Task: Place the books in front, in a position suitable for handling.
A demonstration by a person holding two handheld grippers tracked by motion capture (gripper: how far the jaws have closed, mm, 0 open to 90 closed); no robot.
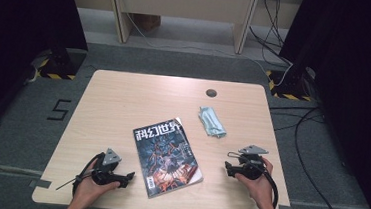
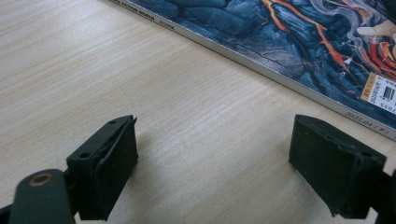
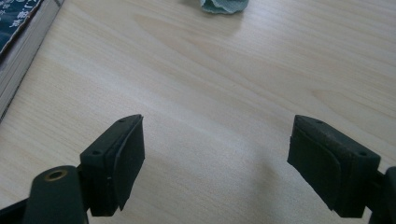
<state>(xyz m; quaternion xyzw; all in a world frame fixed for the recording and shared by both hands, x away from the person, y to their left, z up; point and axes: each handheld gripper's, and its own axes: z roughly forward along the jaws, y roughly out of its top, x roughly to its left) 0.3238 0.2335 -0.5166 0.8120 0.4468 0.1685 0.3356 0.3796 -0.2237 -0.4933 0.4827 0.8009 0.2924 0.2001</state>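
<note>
- On the left side of the tabletop (image 1: 123, 99), the left gripper (image 1: 128, 176) rests in a hand, with its fingers (image 2: 105, 170) spread wide and nothing between them.
- Just beside it, to the right, lies the magazine (image 1: 168, 156), flat on the wood, cover up and turned a little. It sits between the two grippers, near the front edge.
- Farther back and to the right is a small crumpled blue-green cloth (image 1: 211, 121), apart from the magazine.
- On the right, the right gripper (image 1: 228, 168) is also spread wide and empty, near the magazine's other side.
- To do this well, I think each gripper should slide in low and slow to a magazine edge, then pinch only the edge so the pages don't bend.
- Both gripper views cut the magazine off, and the small words on the cover are too tiny to read.
</note>
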